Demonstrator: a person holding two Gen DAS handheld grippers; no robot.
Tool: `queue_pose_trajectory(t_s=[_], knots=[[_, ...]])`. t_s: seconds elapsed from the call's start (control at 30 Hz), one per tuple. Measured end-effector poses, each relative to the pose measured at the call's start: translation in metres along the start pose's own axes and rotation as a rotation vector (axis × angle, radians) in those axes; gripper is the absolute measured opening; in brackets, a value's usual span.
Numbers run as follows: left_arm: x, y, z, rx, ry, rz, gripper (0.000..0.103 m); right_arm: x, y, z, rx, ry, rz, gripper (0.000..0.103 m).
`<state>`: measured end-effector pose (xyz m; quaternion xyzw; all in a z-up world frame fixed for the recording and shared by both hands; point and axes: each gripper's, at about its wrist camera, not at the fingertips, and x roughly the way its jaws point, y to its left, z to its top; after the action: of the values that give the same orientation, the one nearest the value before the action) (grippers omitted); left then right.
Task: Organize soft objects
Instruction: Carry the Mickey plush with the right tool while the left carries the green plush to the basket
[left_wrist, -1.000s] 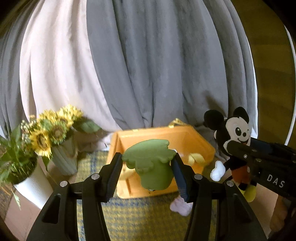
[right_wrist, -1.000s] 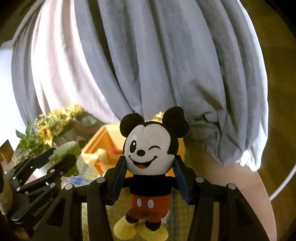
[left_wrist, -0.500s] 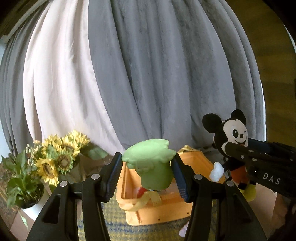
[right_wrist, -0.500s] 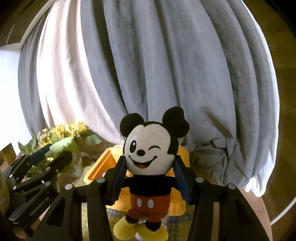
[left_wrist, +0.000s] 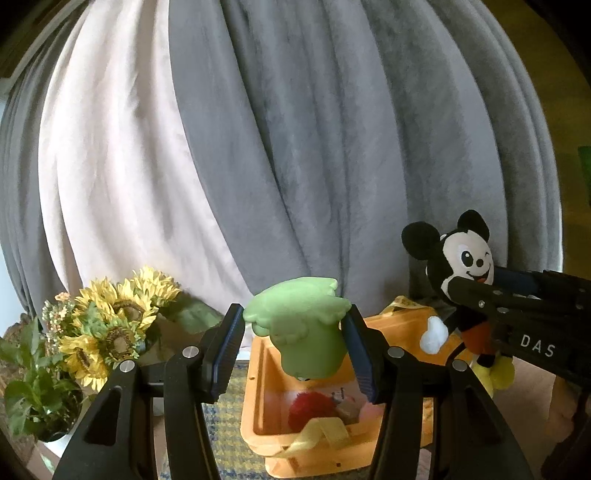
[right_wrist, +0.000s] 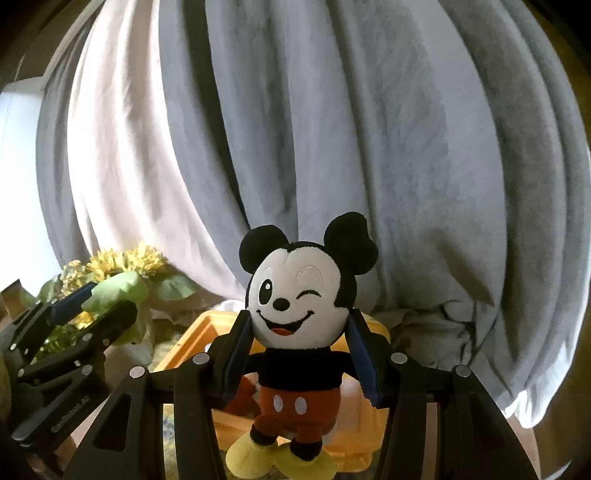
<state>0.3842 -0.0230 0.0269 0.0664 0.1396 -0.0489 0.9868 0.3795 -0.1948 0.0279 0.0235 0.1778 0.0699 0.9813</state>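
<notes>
My left gripper (left_wrist: 293, 341) is shut on a green soft toy (left_wrist: 303, 332) and holds it above the near-left part of an orange bin (left_wrist: 258, 417). A red soft thing (left_wrist: 310, 408) lies inside the bin. My right gripper (right_wrist: 297, 343) is shut on a Mickey Mouse plush (right_wrist: 295, 295), gripping its head, with the body hanging over the bin (right_wrist: 192, 339). In the left wrist view the Mickey plush (left_wrist: 465, 258) and the right gripper's arm (left_wrist: 524, 314) are at the right. In the right wrist view the left gripper (right_wrist: 92, 306) with the green toy (right_wrist: 118, 290) is at the left.
A grey and white curtain (left_wrist: 295, 147) hangs close behind the bin. Sunflowers in a vase (left_wrist: 114, 325) and a potted green plant (left_wrist: 37, 398) stand left of the bin. The bin sits on a yellow-blue checked mat (left_wrist: 221, 428).
Both grippers have risen and tilted up, so the bin sits lower in both views and more curtain shows. Both toys stay gripped.
</notes>
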Motion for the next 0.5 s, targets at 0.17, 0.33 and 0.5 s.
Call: queue_pose_trajectory(t_s=[0.17,0.33,0.5], knots=[[0.028,0.004,-0.003,-0.002,0.032,0.007,0.053,0.032,-0.006,0.000,-0.006,0.026,-0.003,0.052],[0.057,0.006,-0.011,-0.007,0.075,-0.001,0.053,0.062,-0.011,-0.003,0.004,0.053,0.010,0.052],[0.087,0.007,-0.025,-0.011,0.142,-0.014,0.053,0.093,-0.012,-0.012,0.013,0.114,0.035,0.052]])
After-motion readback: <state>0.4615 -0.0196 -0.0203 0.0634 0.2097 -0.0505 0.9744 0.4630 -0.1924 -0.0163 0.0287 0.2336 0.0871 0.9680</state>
